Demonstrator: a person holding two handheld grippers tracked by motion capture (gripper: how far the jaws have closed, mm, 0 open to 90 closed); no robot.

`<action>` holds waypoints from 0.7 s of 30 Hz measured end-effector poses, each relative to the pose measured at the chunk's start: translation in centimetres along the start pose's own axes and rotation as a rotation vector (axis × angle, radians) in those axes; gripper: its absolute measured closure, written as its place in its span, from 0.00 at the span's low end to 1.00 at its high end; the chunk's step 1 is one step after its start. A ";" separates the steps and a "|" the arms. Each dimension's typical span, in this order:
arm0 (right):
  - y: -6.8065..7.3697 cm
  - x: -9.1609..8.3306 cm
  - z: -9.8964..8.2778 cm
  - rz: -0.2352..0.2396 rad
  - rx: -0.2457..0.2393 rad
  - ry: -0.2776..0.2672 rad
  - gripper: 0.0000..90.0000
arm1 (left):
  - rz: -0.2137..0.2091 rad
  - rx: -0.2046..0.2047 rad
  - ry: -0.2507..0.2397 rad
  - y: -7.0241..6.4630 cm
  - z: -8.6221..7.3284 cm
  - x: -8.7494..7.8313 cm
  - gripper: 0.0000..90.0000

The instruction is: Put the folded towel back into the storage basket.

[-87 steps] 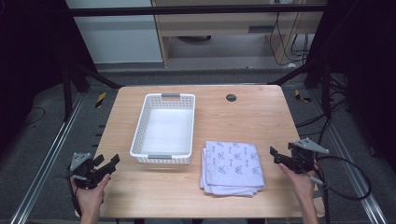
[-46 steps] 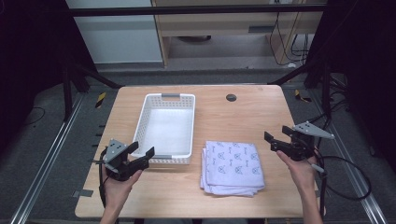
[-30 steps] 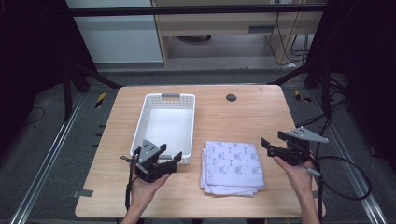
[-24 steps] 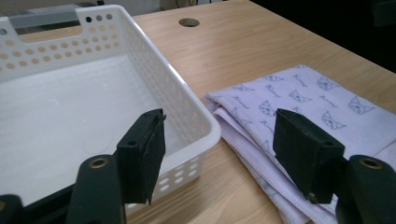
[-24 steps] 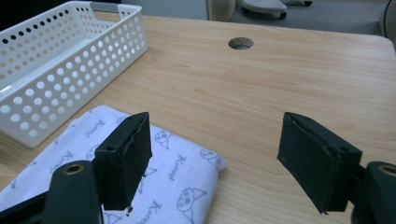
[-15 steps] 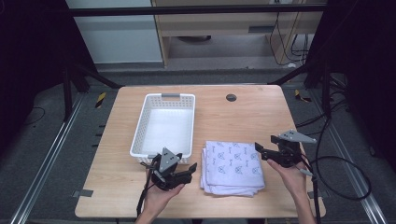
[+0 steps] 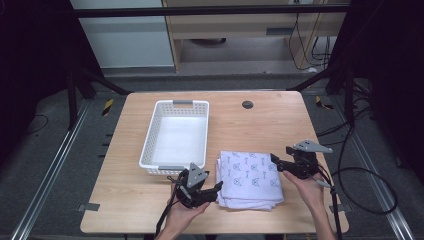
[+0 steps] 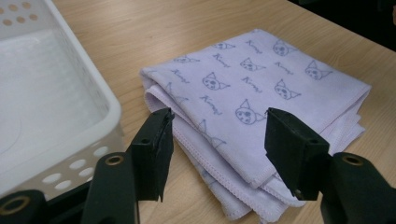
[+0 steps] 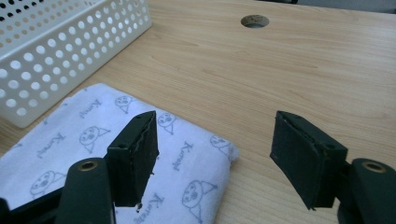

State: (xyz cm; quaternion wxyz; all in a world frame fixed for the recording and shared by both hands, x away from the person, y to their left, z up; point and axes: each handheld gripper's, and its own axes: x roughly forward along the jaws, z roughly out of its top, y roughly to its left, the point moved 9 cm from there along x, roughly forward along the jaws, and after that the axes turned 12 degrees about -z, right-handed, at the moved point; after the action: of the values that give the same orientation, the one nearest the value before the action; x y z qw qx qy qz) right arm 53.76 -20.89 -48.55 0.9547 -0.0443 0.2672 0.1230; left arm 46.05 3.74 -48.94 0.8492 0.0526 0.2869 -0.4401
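**Lilac cloth between two open grippers**

Folded and printed with small cat faces, the cloth (image 7: 250,180) lies flat on the wooden table (image 7: 260,125), just right of the white basket (image 7: 176,137) and near the front edge. My left gripper (image 7: 212,189) sits low at the cloth's near left corner; its jaws have just been narrowing but stand apart, and in the left gripper view they frame the stacked hem of the cloth (image 8: 261,98) without pressing on it. My right gripper (image 7: 276,161) hovers at the cloth's far right corner, its jaws also just drawn closer yet unclenched; in the right gripper view one jaw hangs over the cloth (image 9: 116,154) and the other over bare wood. Nothing is grasped by either. The basket (image 9: 60,51) stands empty beside the cloth's far edge, and a round hole (image 9: 255,21) marks the table beyond.
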 end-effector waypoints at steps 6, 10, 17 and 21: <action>-0.2 0.7 -0.6 -0.009 -0.005 0.017 0.36 | 0.006 0.006 0.042 -0.6 -0.7 1.2 0.46; -0.4 1.0 -1.0 -0.015 0.000 0.030 0.37 | 0.018 -0.007 0.069 -0.4 -1.1 1.9 0.46; -0.3 1.6 -1.6 -0.015 -0.009 0.050 0.39 | 0.033 -0.023 0.115 -0.2 -1.8 3.0 0.44; -0.1 2.1 -2.1 -0.018 -0.018 0.070 0.41 | 0.028 -0.050 0.128 0.1 -2.3 3.6 0.43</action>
State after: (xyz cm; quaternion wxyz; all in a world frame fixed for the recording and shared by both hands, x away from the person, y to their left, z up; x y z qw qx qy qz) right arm 54.44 -20.87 -51.42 0.9454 -0.0598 0.2991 0.1150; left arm 46.73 2.01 -52.82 0.8362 0.0636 0.3509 -0.4166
